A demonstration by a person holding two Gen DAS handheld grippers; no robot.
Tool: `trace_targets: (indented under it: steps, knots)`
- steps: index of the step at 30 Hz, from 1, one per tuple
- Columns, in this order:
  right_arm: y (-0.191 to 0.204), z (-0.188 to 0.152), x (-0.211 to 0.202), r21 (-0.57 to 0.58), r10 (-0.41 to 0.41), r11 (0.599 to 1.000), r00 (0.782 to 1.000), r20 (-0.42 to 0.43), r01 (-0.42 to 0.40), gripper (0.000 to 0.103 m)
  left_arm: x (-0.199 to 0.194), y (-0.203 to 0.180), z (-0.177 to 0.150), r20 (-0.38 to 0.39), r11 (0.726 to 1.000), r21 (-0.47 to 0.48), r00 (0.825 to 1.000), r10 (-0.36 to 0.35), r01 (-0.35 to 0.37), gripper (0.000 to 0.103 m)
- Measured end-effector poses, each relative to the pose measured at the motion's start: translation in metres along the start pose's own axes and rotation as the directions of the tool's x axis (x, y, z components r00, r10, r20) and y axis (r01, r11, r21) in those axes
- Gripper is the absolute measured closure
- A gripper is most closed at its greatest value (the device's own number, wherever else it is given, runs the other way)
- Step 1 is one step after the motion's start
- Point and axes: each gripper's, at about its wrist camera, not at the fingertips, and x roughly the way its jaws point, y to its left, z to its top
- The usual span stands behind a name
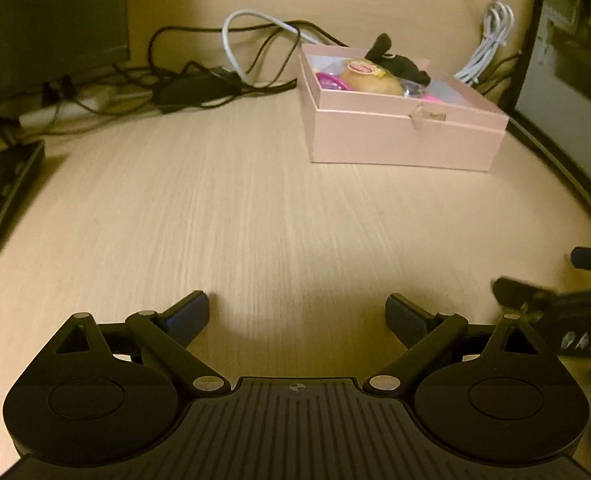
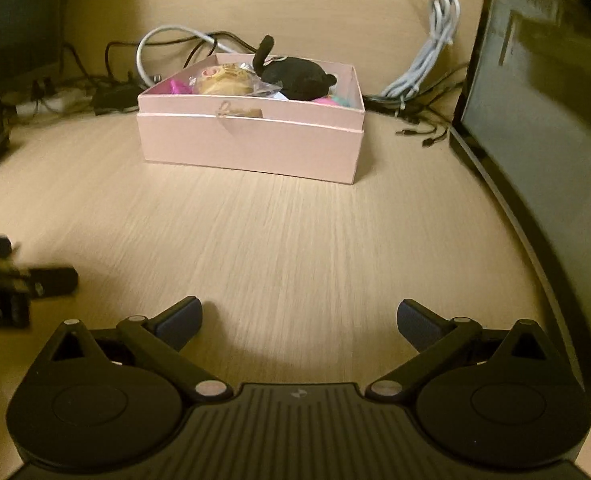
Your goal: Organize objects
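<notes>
A pink cardboard box (image 1: 403,136) (image 2: 251,146) stands on the wooden desk, far ahead of both grippers. Inside it lie a black plush toy (image 2: 299,76) (image 1: 399,62), a wrapped round bun (image 2: 225,80) (image 1: 371,78) and some pink items (image 1: 331,80). My left gripper (image 1: 297,316) hangs open over bare desk, nothing between its fingers. My right gripper (image 2: 299,320) is open wide too, also empty. Each gripper shows at the other view's edge: the right one (image 1: 567,304), the left one (image 2: 19,280).
A tangle of black and white cables (image 1: 223,72) (image 2: 423,72) lies behind the box along the wall. A dark monitor (image 1: 47,20) stands at the left, another dark screen (image 2: 535,128) at the right. A dark flat object (image 1: 3,192) lies at the left edge.
</notes>
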Motion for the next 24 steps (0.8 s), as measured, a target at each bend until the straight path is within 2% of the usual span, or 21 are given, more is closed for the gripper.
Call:
trace_targets:
  steps: [1, 5, 7, 12, 24]
  knots:
    - [-0.006, 0.002, 0.003, 0.033, 0.024, 0.999, 1.000, -0.005, -0.024, 0.000, 0.002, -0.005, -0.002, 0.020, 1.000, 0.010, 0.999, 0.026, -0.026, 0.004]
    - [-0.010, -0.001, 0.008, 0.041, 0.000, 0.999, 0.999, 0.054, -0.003, 0.000, 0.007, -0.012, -0.005, 0.089, 0.999, -0.014, 0.995, 0.050, -0.049, 0.003]
    - [-0.010, 0.002, 0.011, 0.047, -0.006, 0.999, 0.999, 0.054, 0.004, 0.000, 0.010, -0.015, -0.005, 0.110, 0.998, -0.022, 0.992, 0.061, -0.059, 0.003]
    - [-0.010, 0.004, 0.018, 0.055, -0.015, 0.998, 0.997, 0.082, 0.011, 0.000, 0.018, -0.020, 0.002, 0.115, 0.998, -0.024, 0.991, 0.062, -0.059, 0.003]
    - [-0.012, 0.009, 0.023, 0.064, -0.021, 0.998, 0.996, 0.082, 0.016, 0.000, 0.024, -0.021, 0.006, 0.115, 0.998, -0.022, 0.992, 0.055, -0.053, 0.003]
